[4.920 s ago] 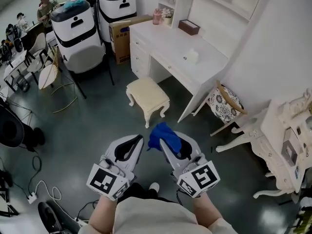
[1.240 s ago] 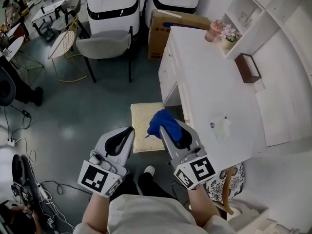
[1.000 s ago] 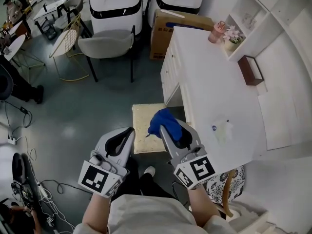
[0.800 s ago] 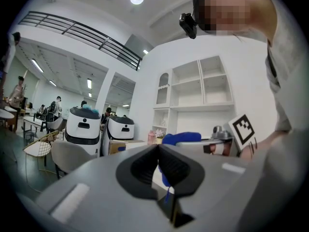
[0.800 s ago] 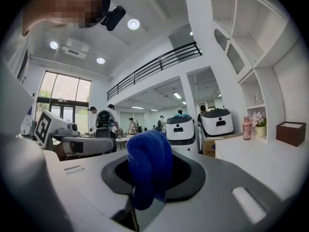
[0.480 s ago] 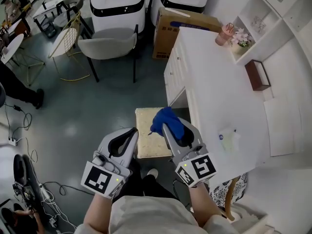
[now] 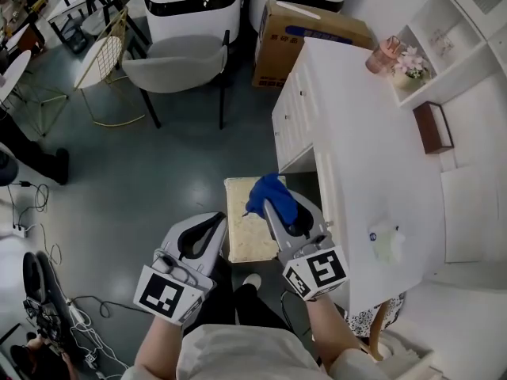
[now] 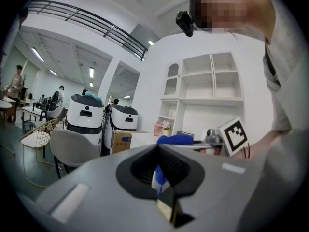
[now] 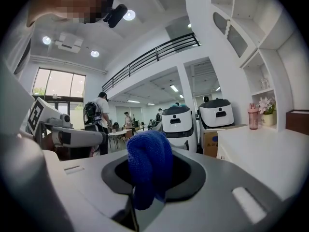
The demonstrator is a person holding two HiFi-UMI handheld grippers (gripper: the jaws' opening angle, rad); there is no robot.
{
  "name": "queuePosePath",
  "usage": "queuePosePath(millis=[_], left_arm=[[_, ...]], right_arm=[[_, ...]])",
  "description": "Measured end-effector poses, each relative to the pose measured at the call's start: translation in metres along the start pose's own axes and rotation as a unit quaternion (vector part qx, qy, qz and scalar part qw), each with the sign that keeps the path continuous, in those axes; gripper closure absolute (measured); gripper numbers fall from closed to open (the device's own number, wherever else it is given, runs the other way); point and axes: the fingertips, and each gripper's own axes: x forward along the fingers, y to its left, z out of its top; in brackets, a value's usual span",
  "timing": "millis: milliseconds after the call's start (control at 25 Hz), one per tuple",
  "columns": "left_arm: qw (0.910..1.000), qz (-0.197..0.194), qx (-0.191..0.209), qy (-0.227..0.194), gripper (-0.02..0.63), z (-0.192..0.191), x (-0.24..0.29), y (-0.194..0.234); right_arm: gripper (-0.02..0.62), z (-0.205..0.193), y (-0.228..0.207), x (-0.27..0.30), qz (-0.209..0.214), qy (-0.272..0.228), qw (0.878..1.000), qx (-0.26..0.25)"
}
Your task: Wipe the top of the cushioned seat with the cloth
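Cloth (image 7: 268,190), bunched blue knit, in R tool (image 7: 264,207)

bright, even indoor light from ceiling lamps (image 9: 129,15) at upper left of the right gripper view; soft glare on the floor (image 7: 170,183). gripper views bulge, corners black. left gripper (image 8: 158,151) blurred close up; cloth (image 9: 147,170) sharp.

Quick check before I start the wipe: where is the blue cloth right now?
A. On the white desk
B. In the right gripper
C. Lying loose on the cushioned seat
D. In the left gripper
B: the right gripper view shows the right gripper with its jaws shut on the blue cloth, while the left gripper is shut with nothing in it.
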Motion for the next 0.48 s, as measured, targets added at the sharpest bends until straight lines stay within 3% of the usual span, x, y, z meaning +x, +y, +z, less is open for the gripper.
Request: queuePosePath(millis=[480], left_arm=[[0.9992,-0.013,-0.023,0.028,0.607,-0.057,0.035,0.039]], right_arm=[[0.480,-0.076,-0.021,0.061,-0.003,0.057,0.998,0.012]])
